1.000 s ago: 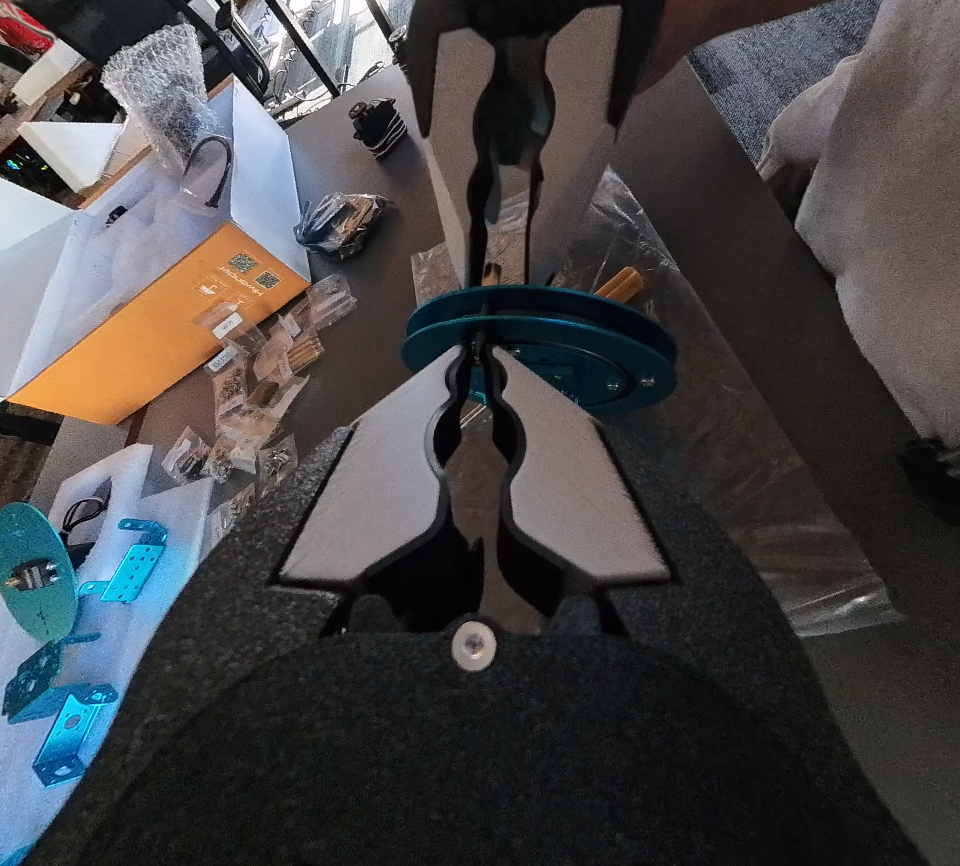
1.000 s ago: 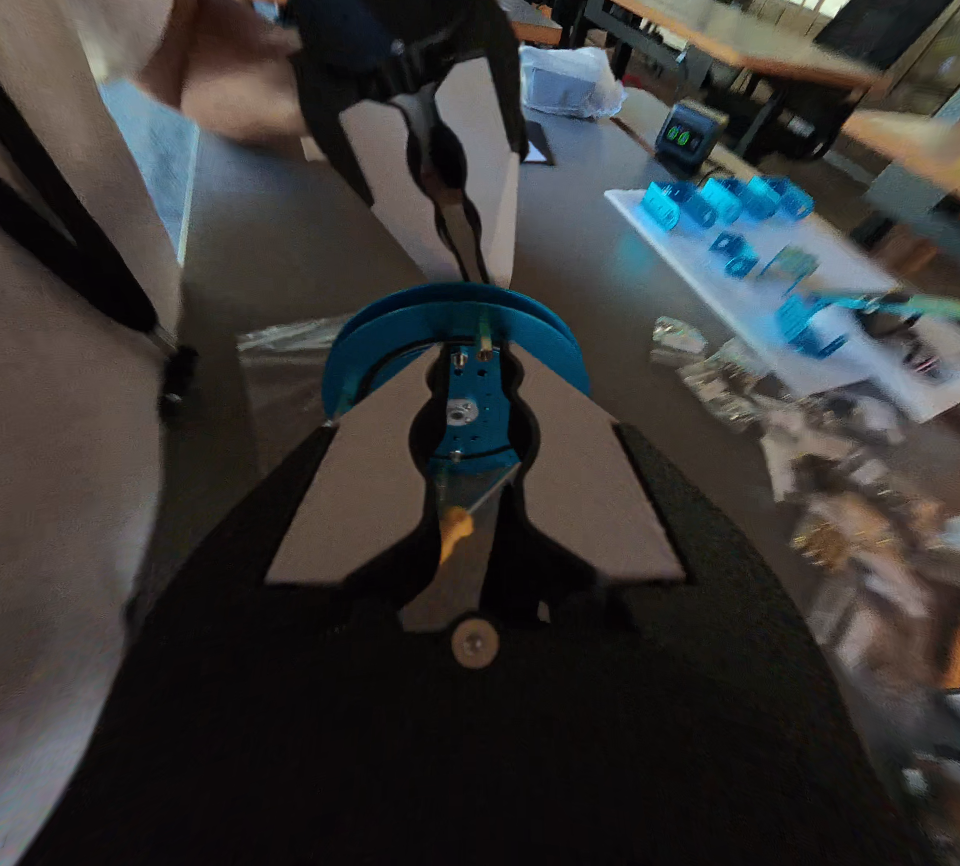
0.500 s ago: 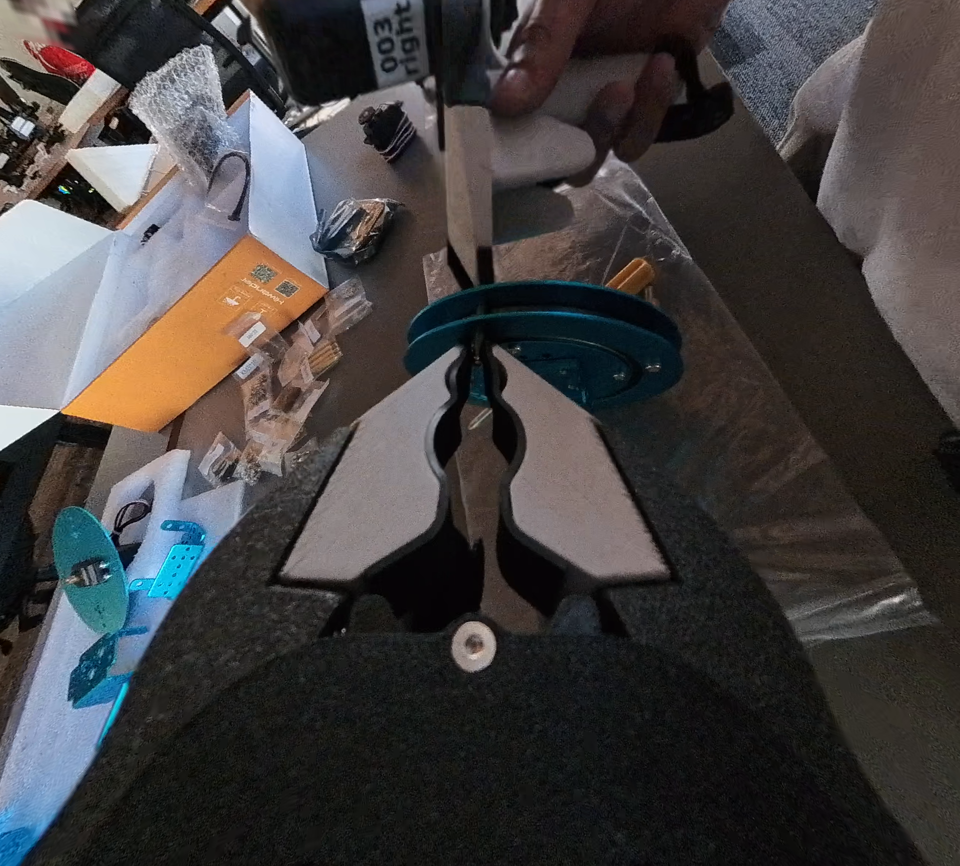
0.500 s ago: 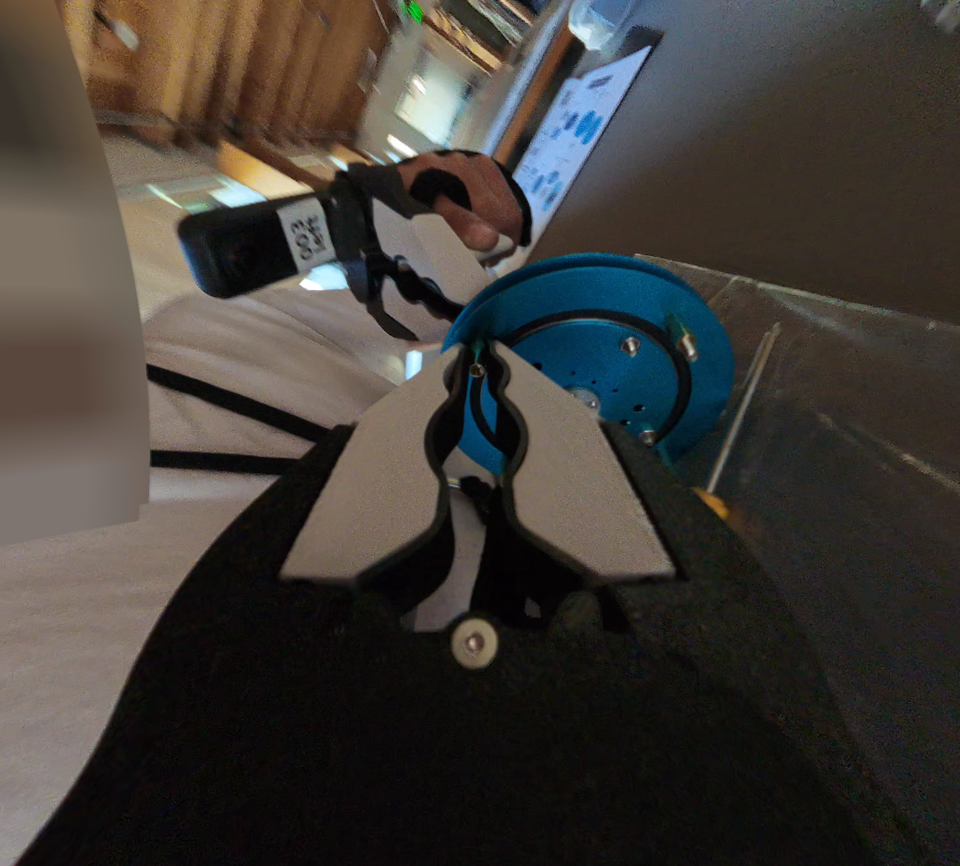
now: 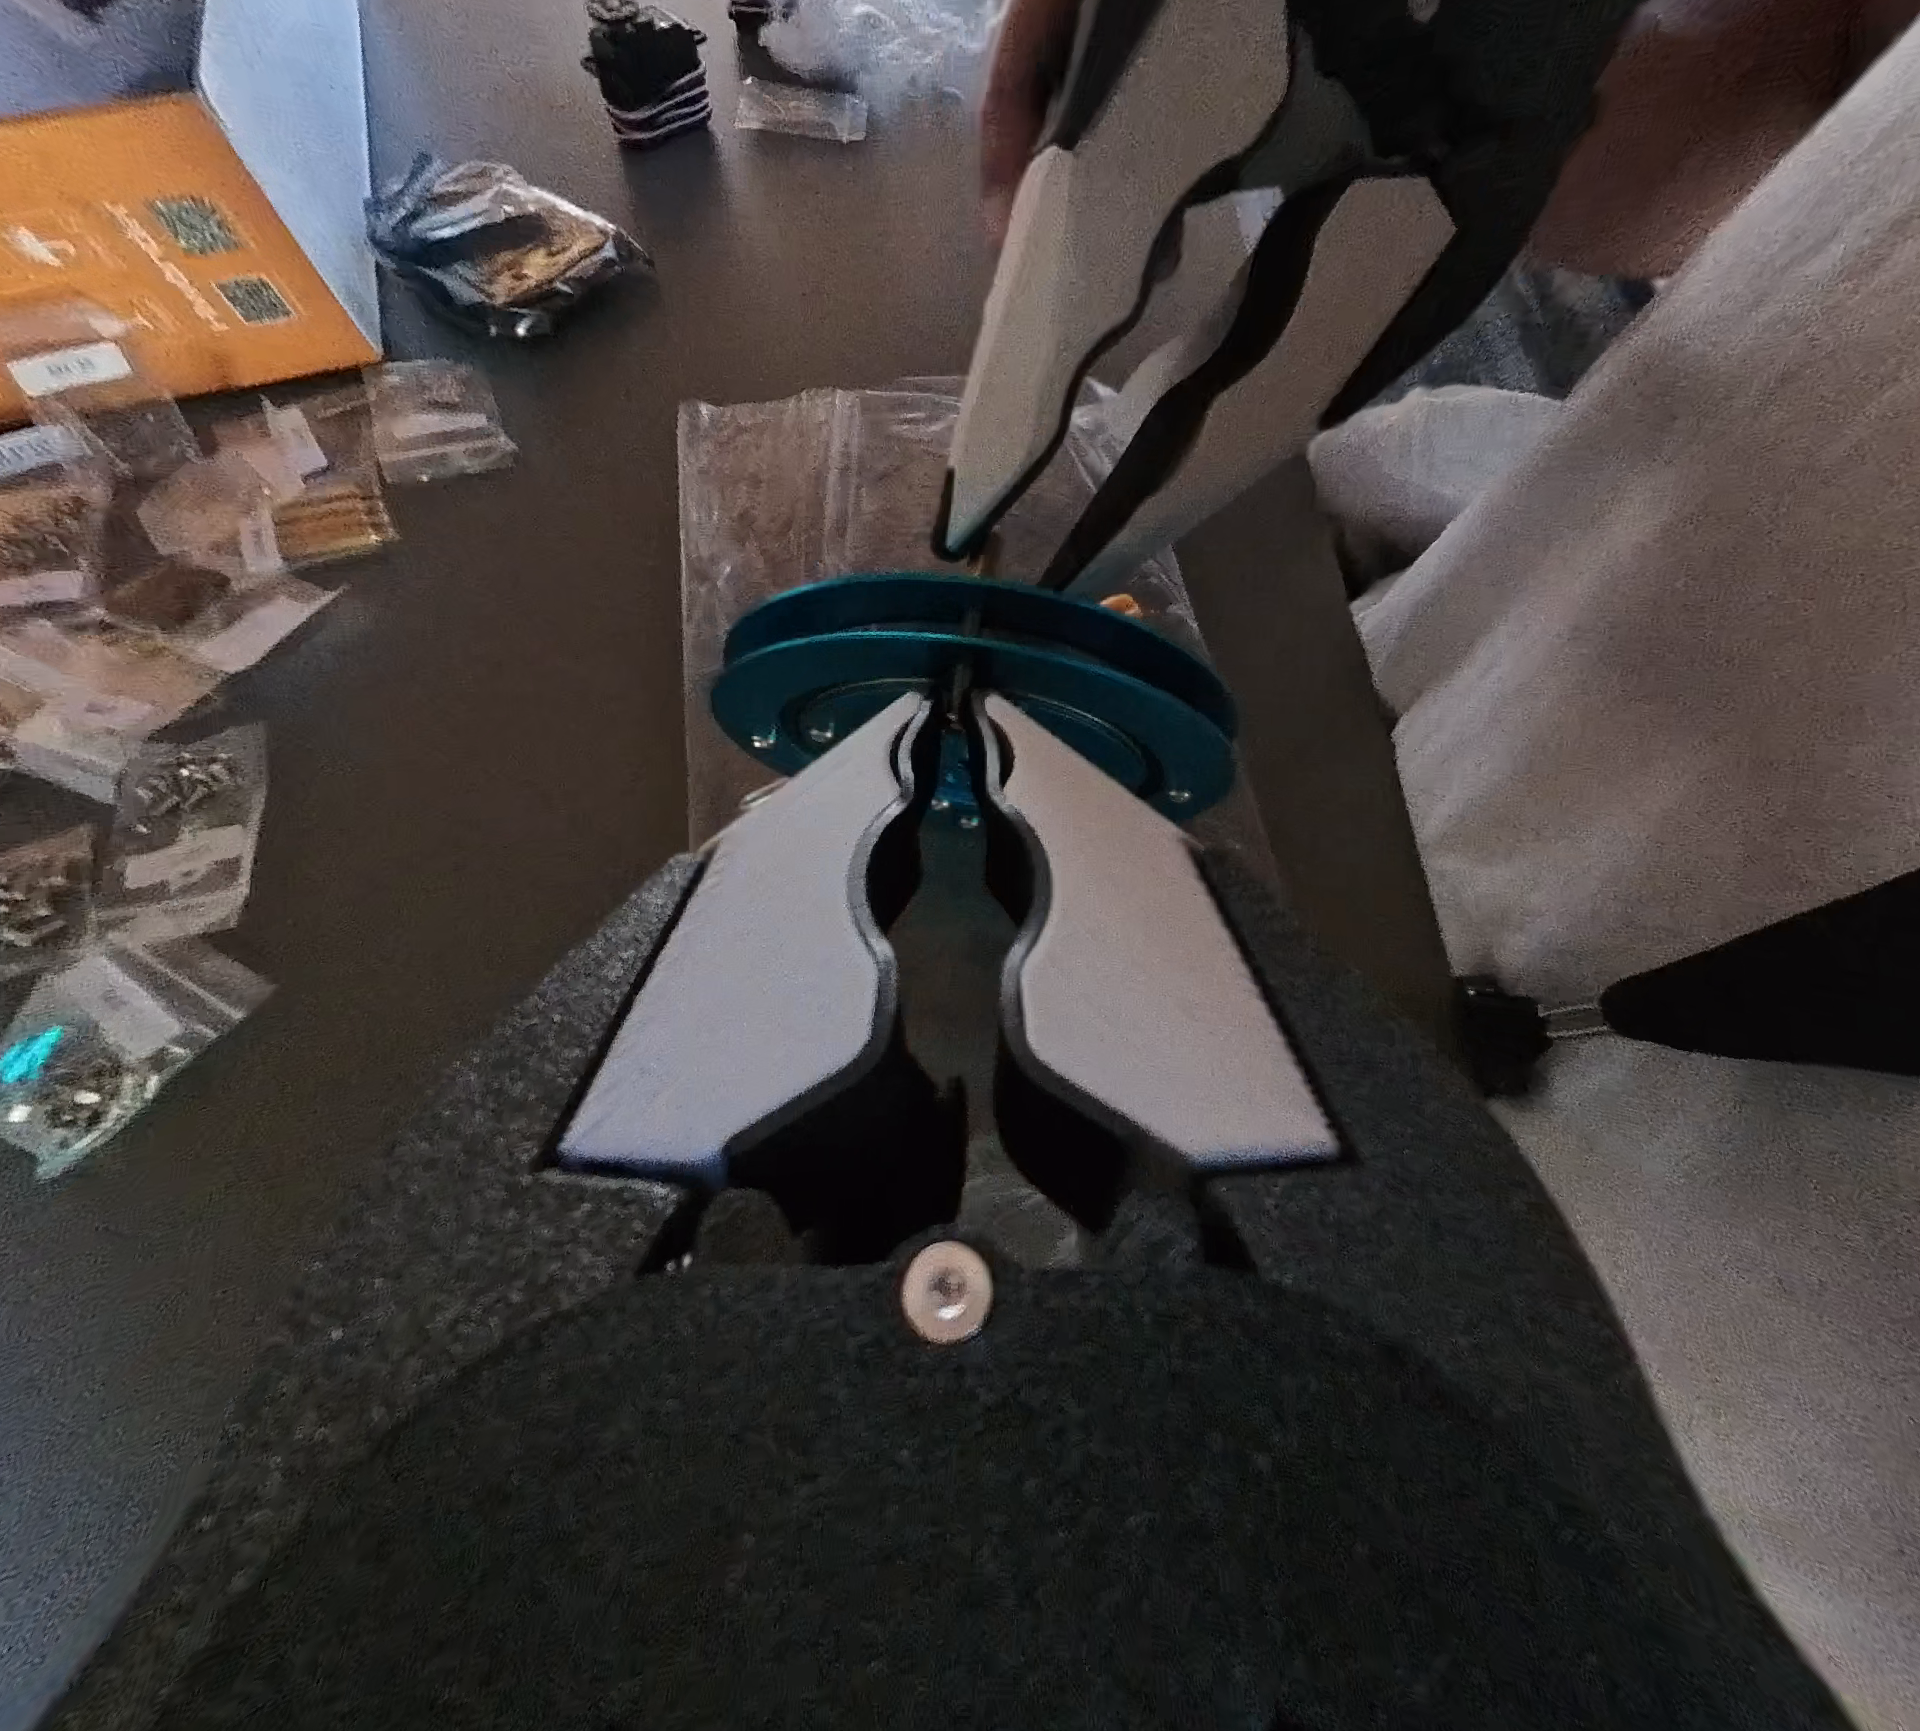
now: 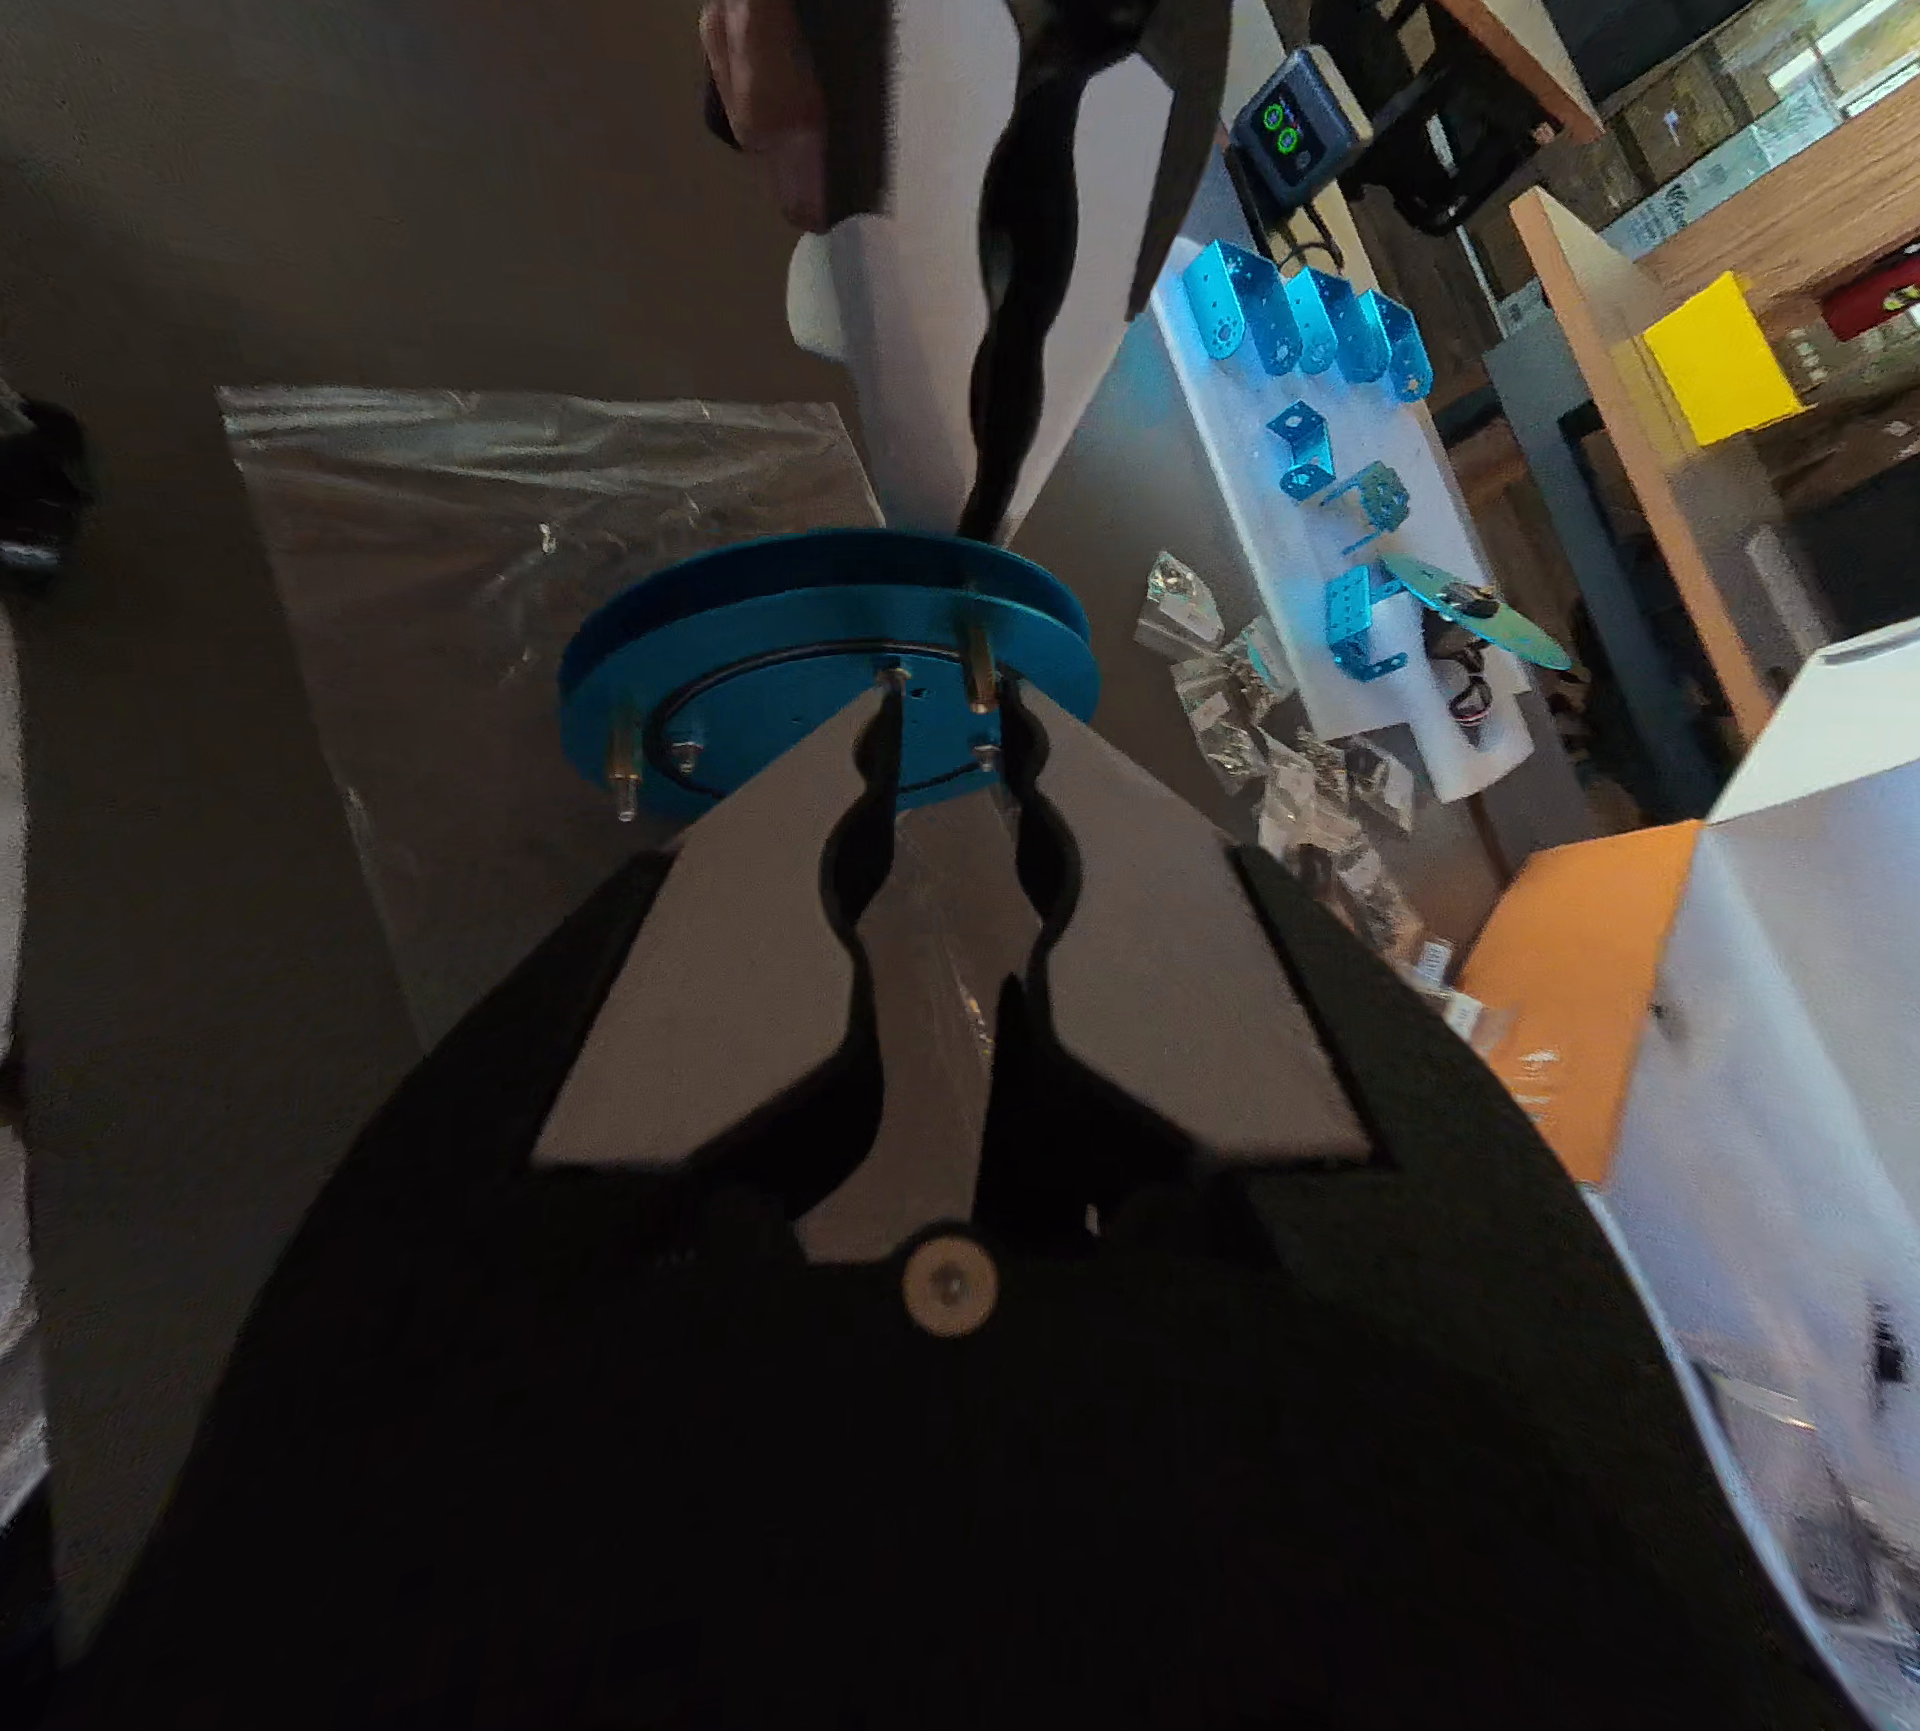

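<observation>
The left tongs (image 5: 951,713) were clenched on the near rim of a blue double-disc assembly (image 5: 1101,653), two round metal plates stacked with a gap between them and joined by brass standoffs (image 6: 978,665). The assembly was held level above a clear plastic bag (image 5: 769,476) lying flat on the dark desk (image 5: 540,746), apparently so that the opposite rim was open to the other tool. The right tongs (image 6: 948,694) met the assembly from the far side. In the right wrist view their tips lay against the lower plate beside a standoff with a visible gap between the fingers; in the left wrist view one tip reached the upper plate's far edge and the other sat just behind it. They appeared partly parted, touching the plates but not gripping them, though the contact itself was partly hidden. A small orange-tipped object (image 5: 1120,604) showed just behind the far rim, too hidden to identify. To the left on the desk lay small packets of hardware (image 5: 312,486), an orange-and-white box (image 5: 156,247) and a dark bag (image 5: 499,247); farther off stood two black servo motors (image 5: 649,66). A white foam tray (image 6: 1340,684) held loose blue brackets (image 6: 1309,325), set apart, presumably for later fitting.
</observation>
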